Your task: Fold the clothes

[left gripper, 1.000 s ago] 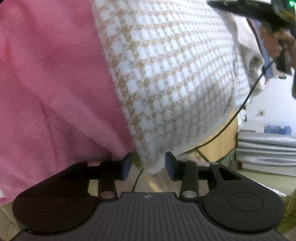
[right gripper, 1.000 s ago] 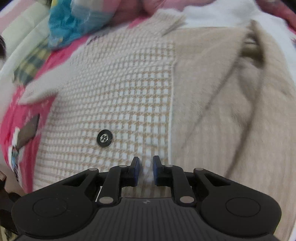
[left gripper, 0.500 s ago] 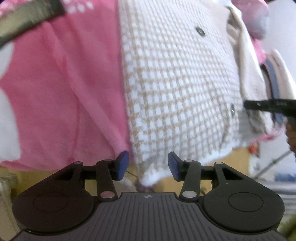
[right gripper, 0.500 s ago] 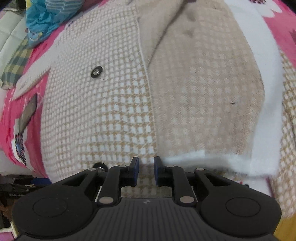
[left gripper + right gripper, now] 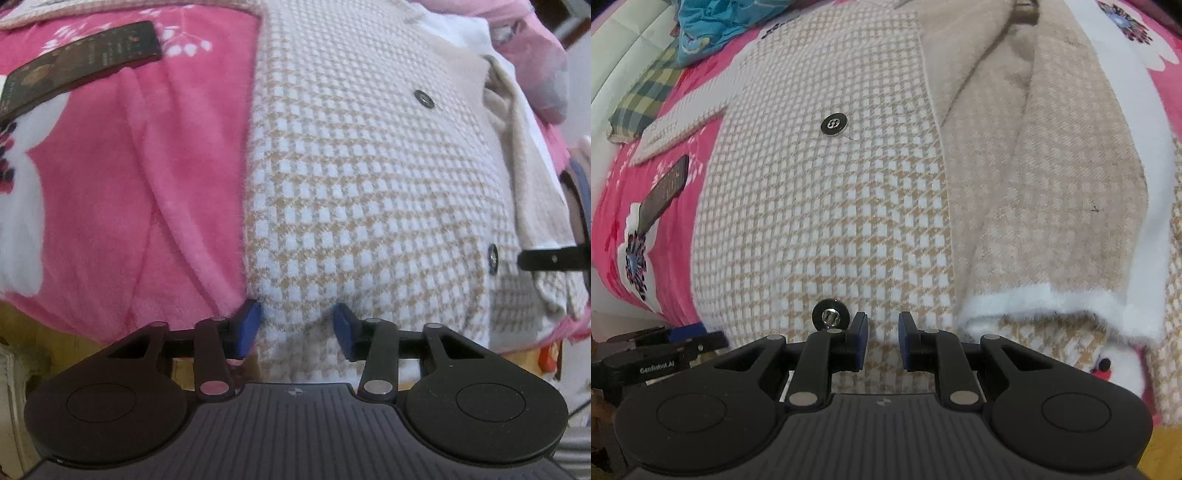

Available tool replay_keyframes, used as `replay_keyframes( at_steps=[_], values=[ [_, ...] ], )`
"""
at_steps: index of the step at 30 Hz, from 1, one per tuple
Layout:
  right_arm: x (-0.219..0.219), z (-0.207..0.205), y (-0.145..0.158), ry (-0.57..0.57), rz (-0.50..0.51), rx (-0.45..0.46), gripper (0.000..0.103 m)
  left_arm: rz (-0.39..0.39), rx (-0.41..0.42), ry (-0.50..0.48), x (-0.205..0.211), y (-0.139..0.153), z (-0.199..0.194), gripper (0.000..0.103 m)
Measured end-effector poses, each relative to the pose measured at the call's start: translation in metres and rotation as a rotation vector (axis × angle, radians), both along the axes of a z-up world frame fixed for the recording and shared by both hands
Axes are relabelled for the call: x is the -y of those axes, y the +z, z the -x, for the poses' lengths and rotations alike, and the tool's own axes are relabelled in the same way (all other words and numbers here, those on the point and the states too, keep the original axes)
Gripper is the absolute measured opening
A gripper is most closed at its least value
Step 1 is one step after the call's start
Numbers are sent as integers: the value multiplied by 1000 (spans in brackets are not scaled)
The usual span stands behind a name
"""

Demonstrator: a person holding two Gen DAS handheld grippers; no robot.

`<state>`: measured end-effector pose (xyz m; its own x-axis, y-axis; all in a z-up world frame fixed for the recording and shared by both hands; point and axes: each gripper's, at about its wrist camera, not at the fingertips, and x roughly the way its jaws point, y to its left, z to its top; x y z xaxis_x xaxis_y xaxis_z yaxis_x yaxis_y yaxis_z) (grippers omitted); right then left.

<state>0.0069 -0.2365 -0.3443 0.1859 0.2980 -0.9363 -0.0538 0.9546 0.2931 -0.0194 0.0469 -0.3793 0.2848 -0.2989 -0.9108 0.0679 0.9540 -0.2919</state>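
Observation:
A beige-and-white checked jacket [image 5: 369,184] with dark round buttons [image 5: 424,99] lies on a pink flowered blanket [image 5: 129,184]. My left gripper [image 5: 296,325] is at the jacket's near-left hem corner. Its jaws are closing, and the blue pads press into a bulge of the hem. In the right wrist view the jacket [image 5: 831,221] lies with its front open and the plain beige lining [image 5: 1052,184] turned up. My right gripper [image 5: 882,334] is shut on the hem beside the lower button [image 5: 830,316]. The other gripper's black body [image 5: 665,354] shows at the left edge.
A dark flat rectangular object [image 5: 81,70] lies on the blanket left of the jacket. Teal cloth [image 5: 713,22] and plaid cloth [image 5: 646,99] sit at the far left. The wooden bed edge [image 5: 37,332] runs below the blanket. Pink clothing [image 5: 535,66] lies far right.
The left view swung up over the jacket, and its jaws narrowed onto the hem. The right gripper slid along the hem, so the lower button now sits beside its left finger.

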Motion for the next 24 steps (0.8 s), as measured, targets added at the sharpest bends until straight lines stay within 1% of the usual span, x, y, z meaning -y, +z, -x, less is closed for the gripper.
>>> replay_keyframes(
  at_steps=[1,2,3,5,8,10,12,15,16,19,22,23,24],
  values=[
    [1,1,1,2,5,0,18,-2,8,2,0,2,1,24],
    [1,1,1,3,10,0,18,3,11,4,-2,3,3,12],
    [2,1,2,4,15,2,18,16,9,10,-4,5,4,9],
    [2,0,4,4,16,10,18,62,-3,35,-13,11,6,7],
    [3,-1,8,12,14,19,18,189,-15,88,-37,33,11,7],
    [4,-1,11,24,14,27,19,295,11,112,-58,48,16,5],
    [6,0,10,30,20,31,20,335,0,165,-82,42,21,5],
    [12,0,4,11,24,19,20,344,-91,275,-112,8,24,4],
    [14,0,4,5,24,20,20,347,-103,279,-116,2,24,4],
    [19,0,3,-13,25,21,20,320,-80,196,-109,6,23,3],
    [21,0,3,-10,38,25,20,302,-109,147,-105,1,23,5],
    [22,-1,3,-10,42,25,20,288,-125,136,-104,-2,22,7],
    [21,-1,3,-17,42,25,20,277,-137,126,-103,-4,22,15]
  ],
)
